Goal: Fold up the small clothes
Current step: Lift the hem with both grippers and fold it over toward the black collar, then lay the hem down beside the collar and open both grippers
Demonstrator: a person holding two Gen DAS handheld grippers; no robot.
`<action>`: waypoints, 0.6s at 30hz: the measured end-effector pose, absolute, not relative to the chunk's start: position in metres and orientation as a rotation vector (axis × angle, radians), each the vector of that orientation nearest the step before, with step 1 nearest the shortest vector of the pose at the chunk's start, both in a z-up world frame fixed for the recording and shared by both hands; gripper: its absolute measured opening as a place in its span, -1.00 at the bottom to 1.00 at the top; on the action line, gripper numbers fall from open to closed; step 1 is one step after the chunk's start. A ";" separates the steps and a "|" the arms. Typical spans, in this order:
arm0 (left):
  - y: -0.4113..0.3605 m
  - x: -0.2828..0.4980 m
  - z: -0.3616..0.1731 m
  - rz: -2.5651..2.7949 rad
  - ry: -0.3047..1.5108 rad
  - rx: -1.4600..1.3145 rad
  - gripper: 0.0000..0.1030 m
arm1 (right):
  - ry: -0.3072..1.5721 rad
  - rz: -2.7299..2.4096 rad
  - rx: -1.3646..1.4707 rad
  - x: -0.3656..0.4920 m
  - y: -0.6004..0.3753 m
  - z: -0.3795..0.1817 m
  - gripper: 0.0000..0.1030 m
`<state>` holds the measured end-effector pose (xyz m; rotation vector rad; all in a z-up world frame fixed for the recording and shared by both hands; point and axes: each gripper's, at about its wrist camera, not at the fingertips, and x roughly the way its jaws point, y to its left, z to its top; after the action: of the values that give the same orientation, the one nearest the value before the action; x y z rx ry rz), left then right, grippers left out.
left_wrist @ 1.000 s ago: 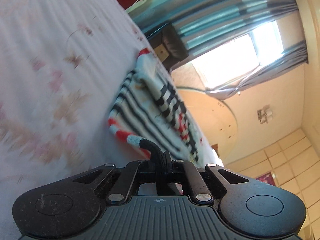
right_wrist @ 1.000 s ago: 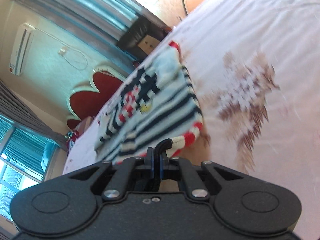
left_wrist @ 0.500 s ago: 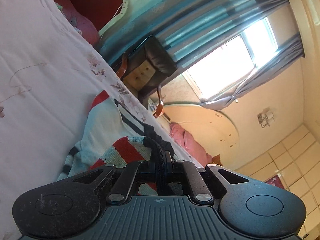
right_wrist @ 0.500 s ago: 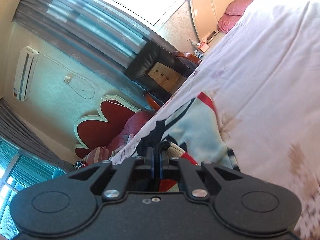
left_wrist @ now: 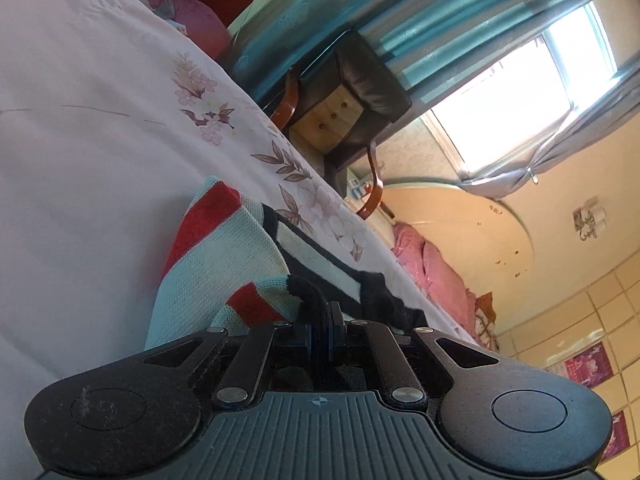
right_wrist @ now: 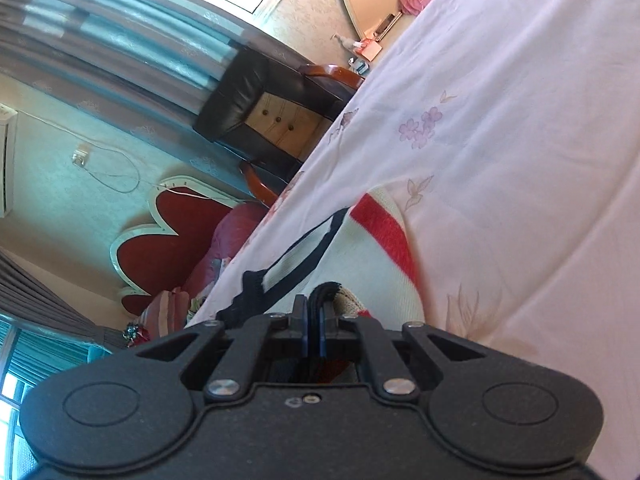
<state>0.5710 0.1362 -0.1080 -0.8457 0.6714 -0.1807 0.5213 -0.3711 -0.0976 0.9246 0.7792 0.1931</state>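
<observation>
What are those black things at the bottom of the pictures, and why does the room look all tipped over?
Those are two grabbing tools, and a person holds one in each hand. Each has a small camera looking along its two fingers, so the room tilts when the hand tilts. One picture comes from the left gripper, the other from the right gripper. Both are pinched shut on the dark edge of a striped sweater, which lies on a flowery bedsheet. Behind the bed stands a dark armchair.

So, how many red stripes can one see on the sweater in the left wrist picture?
2. On the sweater, one wide red stripe crosses the far edge lying on the bedsheet; one shorter red stripe sits beside the left gripper. More may be hidden underneath.
</observation>
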 end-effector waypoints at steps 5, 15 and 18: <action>0.139 0.575 -0.124 -0.191 0.597 -0.895 -0.11 | 0.760 0.244 0.852 0.542 -0.369 -0.110 -0.60; 0.132 0.579 -0.086 -0.206 0.547 -0.642 0.13 | 0.658 0.278 0.735 0.530 -0.376 -0.084 -0.08; 0.137 0.580 -0.079 -0.198 0.549 -0.617 0.14 | 0.658 0.296 0.649 0.533 -0.367 -0.072 -0.08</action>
<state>0.5805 0.1370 -0.0794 -0.6166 0.5493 -0.1984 0.5326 -0.3667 -0.0716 0.6489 0.6576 0.2960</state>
